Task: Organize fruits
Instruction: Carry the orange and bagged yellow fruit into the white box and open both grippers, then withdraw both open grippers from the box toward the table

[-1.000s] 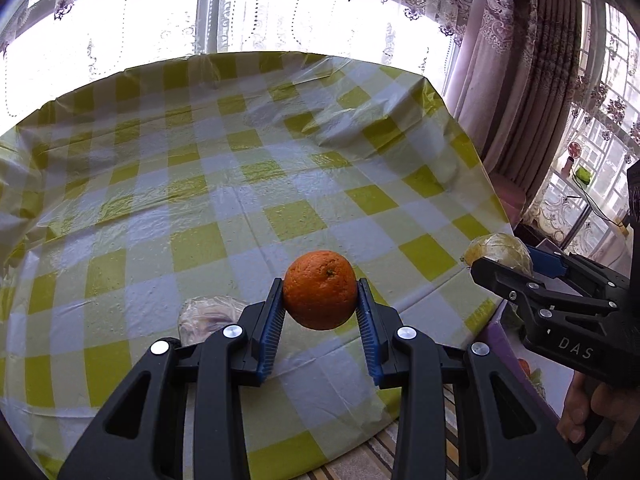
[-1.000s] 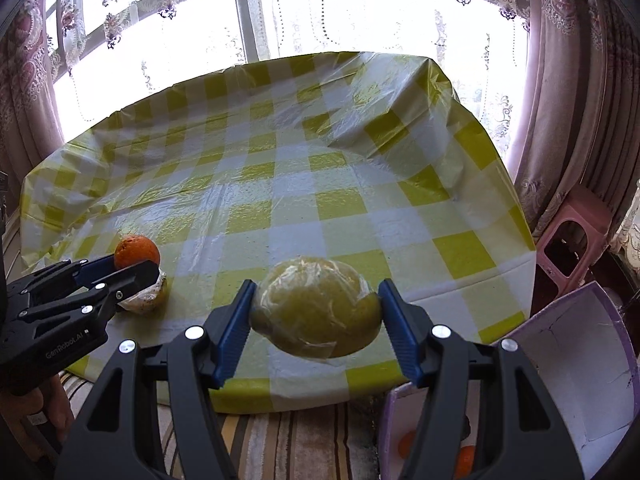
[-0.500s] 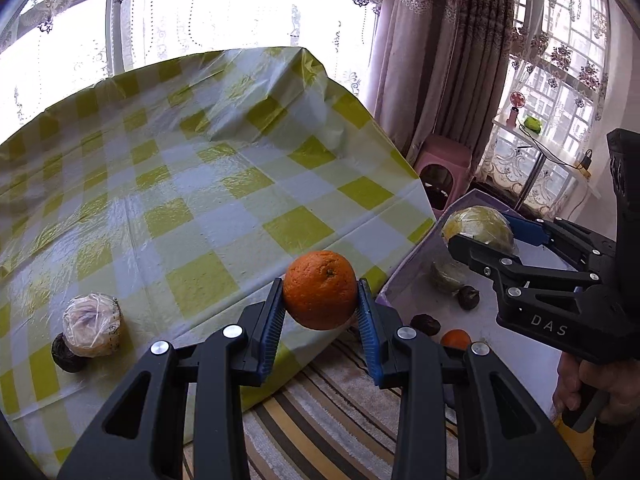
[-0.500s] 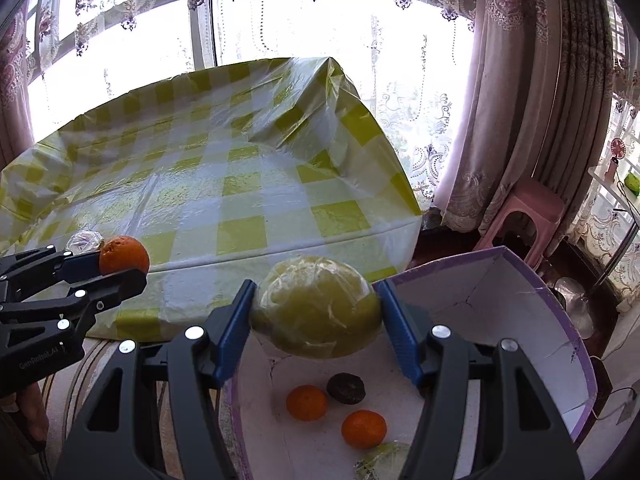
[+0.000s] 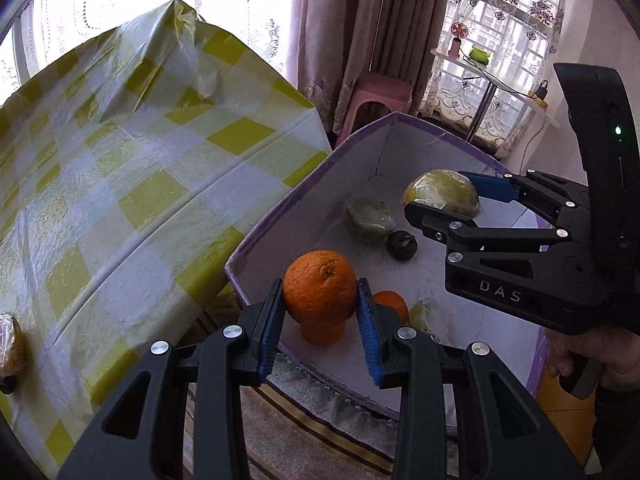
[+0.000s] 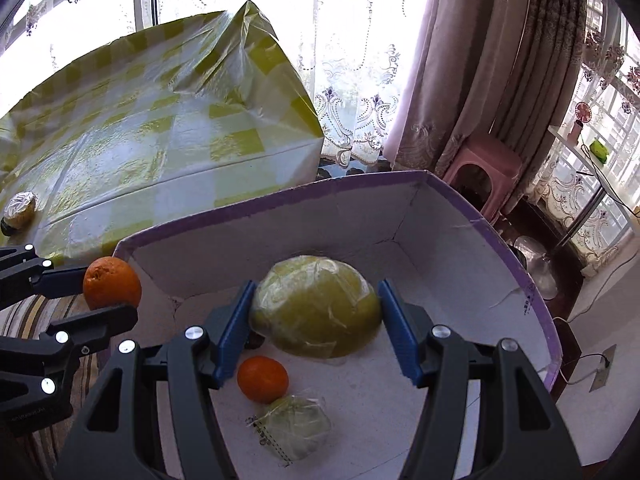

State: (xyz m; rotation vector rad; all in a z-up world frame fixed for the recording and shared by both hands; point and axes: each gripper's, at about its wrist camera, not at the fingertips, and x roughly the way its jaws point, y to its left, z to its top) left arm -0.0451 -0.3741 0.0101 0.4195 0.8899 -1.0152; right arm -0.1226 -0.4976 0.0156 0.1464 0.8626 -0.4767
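**Both fruits hung over the box**

The left gripper pinched an orange above the box rim; the right gripper clamped a wrapped green fruit over its floor, where another orange and a wrapped fruit lay. The checked table stood beside the box.

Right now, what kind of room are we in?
Most likely a room in a home, perhaps a dining or living room: a table with a checked tablecloth, lace curtains over the windows, and a pink plastic stool on the floor.
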